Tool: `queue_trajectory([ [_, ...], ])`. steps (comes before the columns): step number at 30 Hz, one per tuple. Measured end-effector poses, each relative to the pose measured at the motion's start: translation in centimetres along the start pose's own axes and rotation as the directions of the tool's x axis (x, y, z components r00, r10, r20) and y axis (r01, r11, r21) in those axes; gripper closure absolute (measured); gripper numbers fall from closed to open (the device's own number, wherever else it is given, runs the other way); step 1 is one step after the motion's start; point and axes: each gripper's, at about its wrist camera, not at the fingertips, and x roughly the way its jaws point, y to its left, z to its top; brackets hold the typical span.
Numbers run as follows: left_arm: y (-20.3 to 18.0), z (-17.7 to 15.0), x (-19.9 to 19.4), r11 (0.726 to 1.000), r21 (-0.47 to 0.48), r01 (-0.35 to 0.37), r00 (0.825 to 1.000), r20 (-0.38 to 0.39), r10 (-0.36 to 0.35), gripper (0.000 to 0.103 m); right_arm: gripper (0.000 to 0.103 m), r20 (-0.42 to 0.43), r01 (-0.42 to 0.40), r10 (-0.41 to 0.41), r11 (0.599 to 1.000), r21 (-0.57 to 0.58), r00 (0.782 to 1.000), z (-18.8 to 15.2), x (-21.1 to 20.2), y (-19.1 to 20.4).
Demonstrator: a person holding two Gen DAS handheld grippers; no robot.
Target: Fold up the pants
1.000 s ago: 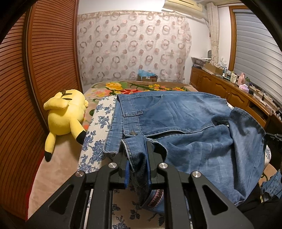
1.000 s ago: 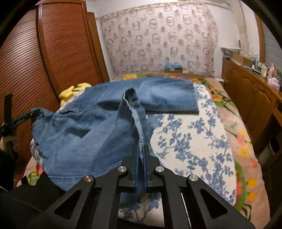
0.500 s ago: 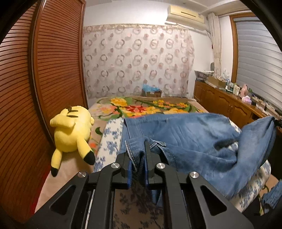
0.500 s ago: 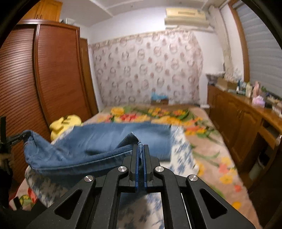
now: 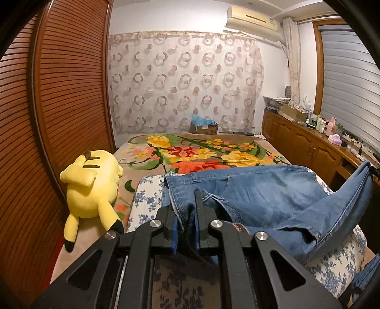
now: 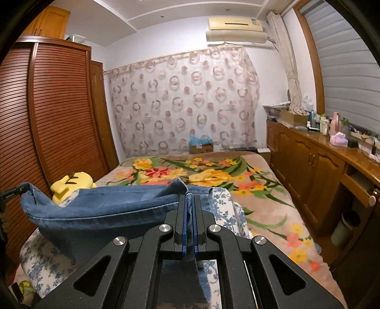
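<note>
I have the left gripper (image 5: pixel 187 211) clamped on a bunched fold of the jeans (image 5: pixel 261 190); both blue-lined fingers press denim between them, and a dark strip of fabric hangs down between the fingers. I have the right gripper (image 6: pixel 189 214) clamped on a thin hem edge of the same jeans (image 6: pixel 99 204), the jaws nearly together with only the cloth between them. In the right wrist view, the jeans stretch as a raised band from my right gripper across to the far left, where the other gripper's tip holds the opposite end. In the left wrist view, the same band rises to the far right edge of the frame, while the rest of the jeans lies flat on the blue-flowered sheet (image 5: pixel 147 202). That sheet covers the near part of the bed, on top of a blanket (image 5: pixel 194 152) printed with large yellow and red flowers. 1 yellow plush toy (image 5: pixel 92 187) lies on the blanket just left of the sheet, beside the slatted wardrobe (image 5: pixel 71 107). A ring-patterned curtain (image 5: pixel 185 85) hangs at the far end of the room, with an air conditioner (image 5: pixel 251 16) above it. A wooden cabinet (image 6: pixel 315 166) carrying bottles and boxes runs along the right wall.
</note>
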Motion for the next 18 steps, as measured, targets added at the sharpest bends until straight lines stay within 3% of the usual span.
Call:
queue_trajectory([
  [13, -0.8, 6.2, 9.1, 0.999, 0.042, -0.011, 0.999, -0.04, 0.012, 0.092, 0.1, -0.025, 0.034, -0.036, 0.998, -0.045, 0.999, 5.3, 4.9, -0.4],
  [18, -0.6, 7.2, 13.5, 0.999, 0.048, -0.011, 0.997, -0.078, 0.015, 0.092, 0.1, -0.044, 0.053, -0.056, 0.997, -0.064, 0.997, 6.1, 8.2, -0.5],
])
